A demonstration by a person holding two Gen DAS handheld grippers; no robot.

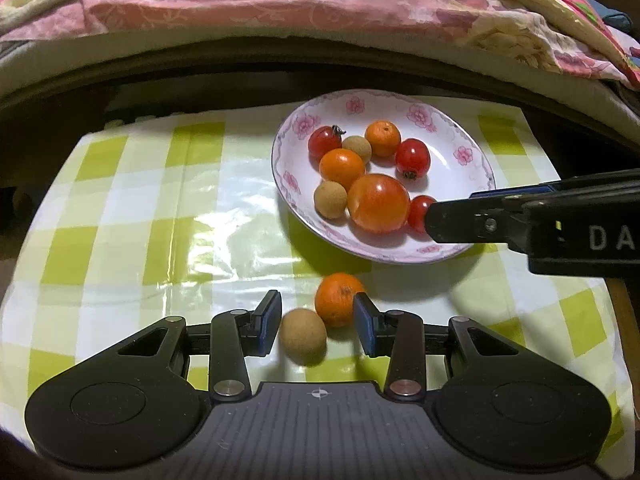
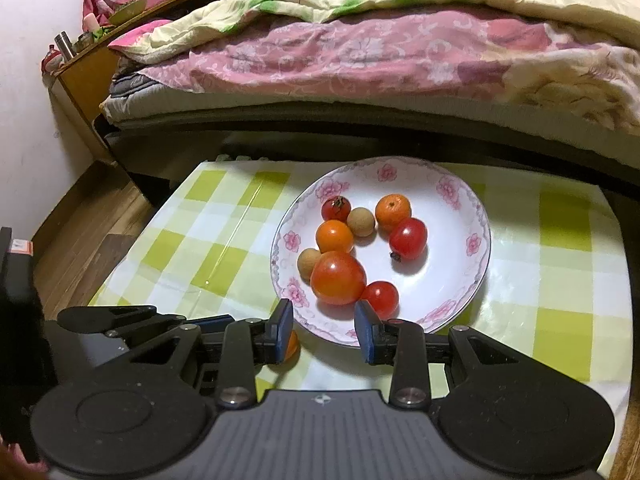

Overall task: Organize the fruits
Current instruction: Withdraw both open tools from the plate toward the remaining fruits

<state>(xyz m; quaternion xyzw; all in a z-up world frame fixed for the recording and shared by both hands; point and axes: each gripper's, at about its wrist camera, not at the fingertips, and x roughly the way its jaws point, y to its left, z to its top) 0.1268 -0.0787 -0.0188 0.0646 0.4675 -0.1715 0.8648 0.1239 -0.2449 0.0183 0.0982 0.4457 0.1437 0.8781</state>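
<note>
A checked cloth point(image 1: 160, 208) before a bed carries the plate point(image 1: 472, 152), upper right, where we gather fruit. Our left gripper point(image 1: 316, 322), wide open and empty, straddles a longan point(image 1: 302, 335) and orange point(image 1: 338, 298) at lower centre; the right gripper point(image 2: 324, 330) hangs open, empty, over the plate's near rim.

Bedroom as I saw it

A bed point(image 2: 360, 60) with floral quilts stood behind my checked table point(image 2: 560, 220); wooden floor point(image 2: 80, 232) lay left of it.

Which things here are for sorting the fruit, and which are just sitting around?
For the job:
- plate holding fruits
- brown fruit on the cloth
- orange fruit on the cloth
- left gripper, open
- right gripper, open

Just there:
- checked tablecloth
- bed quilt
- shelf clutter
</note>
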